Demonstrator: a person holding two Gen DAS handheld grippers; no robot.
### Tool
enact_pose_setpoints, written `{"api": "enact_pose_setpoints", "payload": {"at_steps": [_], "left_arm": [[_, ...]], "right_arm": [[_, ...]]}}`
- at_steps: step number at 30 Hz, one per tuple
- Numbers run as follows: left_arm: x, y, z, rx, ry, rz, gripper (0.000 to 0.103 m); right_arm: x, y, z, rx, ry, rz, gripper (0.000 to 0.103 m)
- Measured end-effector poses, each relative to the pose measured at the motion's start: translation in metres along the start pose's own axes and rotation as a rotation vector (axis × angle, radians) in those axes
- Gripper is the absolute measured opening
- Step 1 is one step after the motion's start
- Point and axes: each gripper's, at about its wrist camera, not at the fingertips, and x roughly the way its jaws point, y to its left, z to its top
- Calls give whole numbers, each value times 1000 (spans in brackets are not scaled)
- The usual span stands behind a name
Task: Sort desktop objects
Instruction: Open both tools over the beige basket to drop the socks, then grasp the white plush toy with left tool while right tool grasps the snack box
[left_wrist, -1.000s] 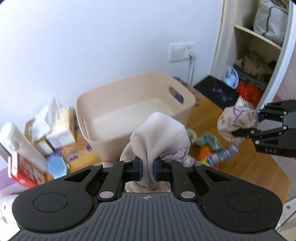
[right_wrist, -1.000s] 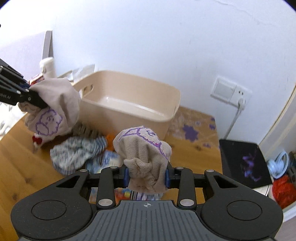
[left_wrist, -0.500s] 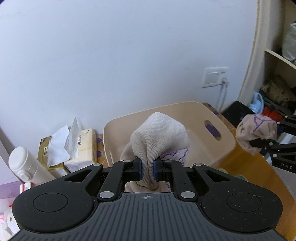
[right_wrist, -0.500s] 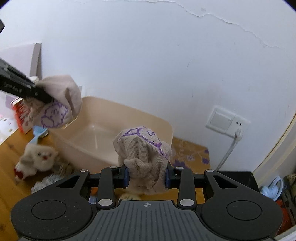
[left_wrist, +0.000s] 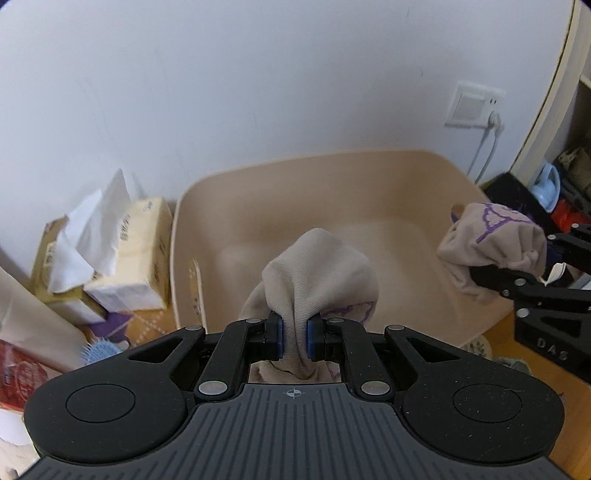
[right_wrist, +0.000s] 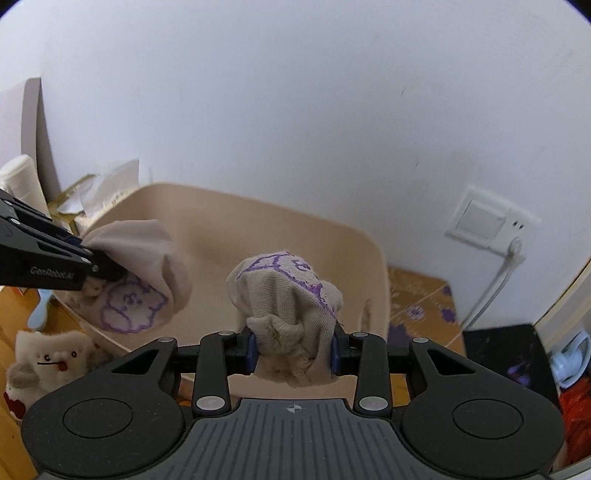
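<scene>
My left gripper (left_wrist: 294, 339) is shut on a beige sock with purple print (left_wrist: 317, 273) and holds it over the near edge of the beige plastic bin (left_wrist: 192, 206). My right gripper (right_wrist: 293, 349) is shut on a matching beige sock (right_wrist: 284, 291), held above the bin (right_wrist: 369, 251) at its right side. In the left wrist view the right gripper (left_wrist: 543, 269) and its sock (left_wrist: 491, 240) hang at the bin's right wall. In the right wrist view the left gripper (right_wrist: 92, 258) and its sock (right_wrist: 136, 280) hang over the bin's left side. The bin's floor looks bare.
Tissue packs (left_wrist: 122, 254) stand left of the bin, with a blue brush (left_wrist: 99, 350) and a red box (left_wrist: 22, 376) nearer. A plush toy (right_wrist: 44, 362) lies on the wooden desk at the left. A wall socket (right_wrist: 487, 221) and a black pad (right_wrist: 513, 358) are at the right.
Both grippers have moved forward and over the bin, each still shut on its sock. The loose items on the desk have dropped out of view below.
</scene>
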Motion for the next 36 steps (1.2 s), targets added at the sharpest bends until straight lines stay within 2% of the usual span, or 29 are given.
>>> {"api": "enact_pose_setpoints", "payload": {"at_steps": [4,7,9,10,11,13,14,16,20,26,31,36], "left_arm": [[12,0,-1,-2,46,-9,11],[13,-1,-3,6,57,-5,14],[10,0,-4,7,55,-5,29],[8,1,-4,3,54,-9,42],[5,2,-5,-2,51,-12,55],[-3,4,-6,-14,31,-13,66],[-6,4,-6,-18,26,-13,68],[-14,5,-8,-18,20,-13,70],[-36,7,-11,-2,-19,0,78],[-70,21,-21,-21,-76,33,82],[-82,32,-37,-36,-59,49,82],[-84,39,-58,-25,-21,61,82]], "right_arm": [[13,6,-1,1,43,-3,36],[16,8,-3,7,65,9,41],[16,7,-4,19,71,9,49],[15,6,-5,24,73,9,55],[13,5,-6,29,75,12,56],[7,4,-9,39,72,24,61],[5,2,-10,40,69,26,62],[-2,0,-10,47,57,19,67],[-21,-9,-12,81,21,31,88],[-56,-20,-21,53,-24,35,103],[-81,-29,-36,33,-35,49,103],[-90,-36,-58,8,-8,37,103]]}}
